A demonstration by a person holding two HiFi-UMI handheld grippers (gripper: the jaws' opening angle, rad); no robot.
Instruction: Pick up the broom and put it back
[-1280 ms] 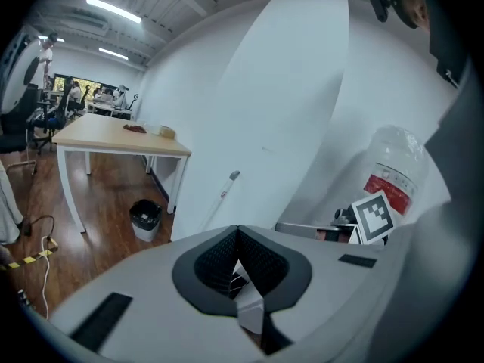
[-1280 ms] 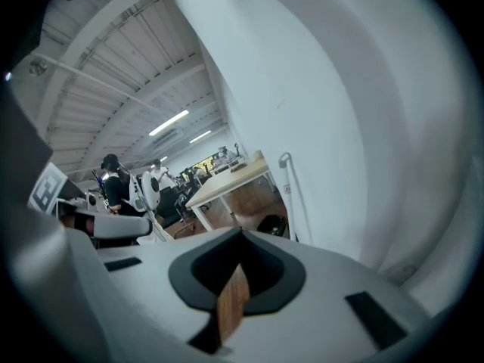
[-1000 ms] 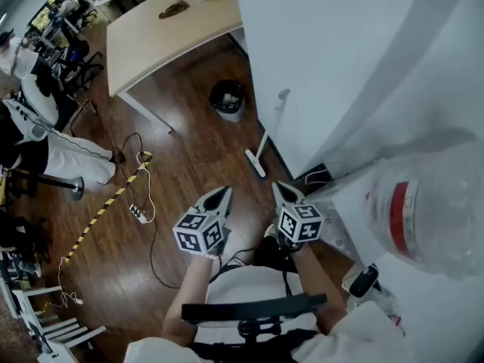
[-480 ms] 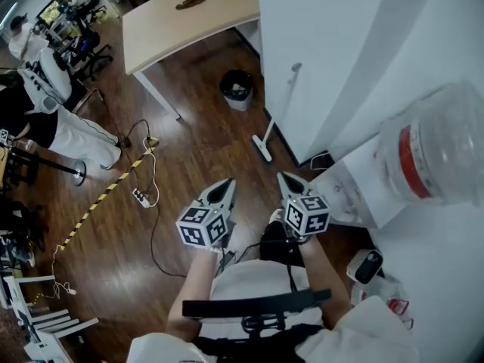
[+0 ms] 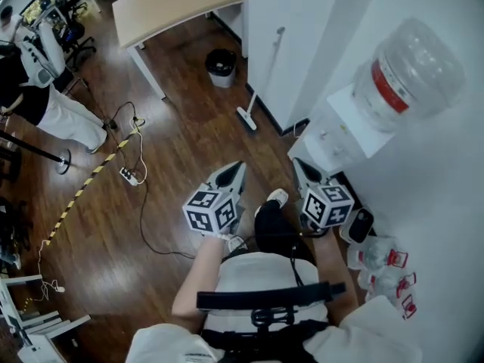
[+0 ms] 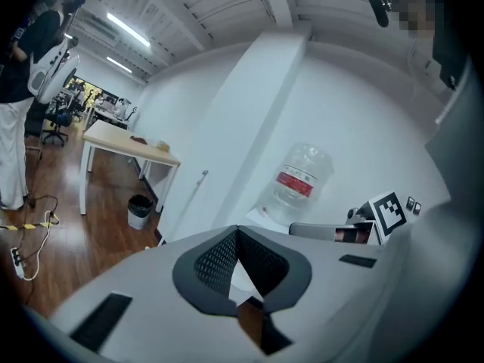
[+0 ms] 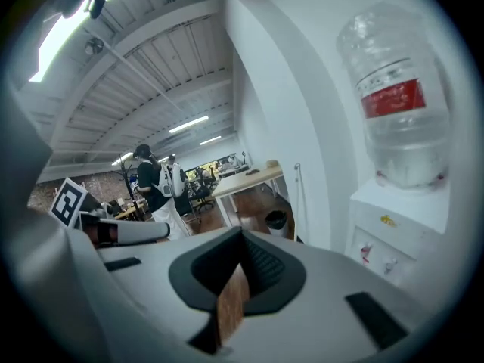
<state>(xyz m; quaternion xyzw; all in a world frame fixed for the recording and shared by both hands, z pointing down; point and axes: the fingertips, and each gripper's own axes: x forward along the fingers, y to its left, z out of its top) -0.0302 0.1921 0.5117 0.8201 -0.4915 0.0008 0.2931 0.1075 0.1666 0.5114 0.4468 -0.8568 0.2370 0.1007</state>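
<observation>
The broom (image 5: pixel 264 75) leans upright against the white wall past the water dispenser, its head (image 5: pixel 246 118) on the wooden floor. Its thin handle also shows in the left gripper view (image 6: pixel 189 200) and in the right gripper view (image 7: pixel 298 199). My left gripper (image 5: pixel 235 168) and right gripper (image 5: pixel 299 162) are held side by side in front of my body. Both point toward the wall and are well short of the broom. Each is shut with nothing between the pads, as the left gripper view (image 6: pixel 238 235) and right gripper view (image 7: pixel 243 237) show.
A water dispenser with a large bottle (image 5: pixel 408 70) stands against the wall at right, with packed bottles (image 5: pixel 378 267) on the floor near it. A black bin (image 5: pixel 221 63) sits beside a wooden desk (image 5: pixel 174 10). Cables and a power strip (image 5: pixel 127 176) lie at left near a person (image 5: pixel 45 104).
The view has shifted as I walk. The water dispenser has slid from close at my right to further ahead, and the broom sits higher in the picture. Both grippers stay shut, side by side.
</observation>
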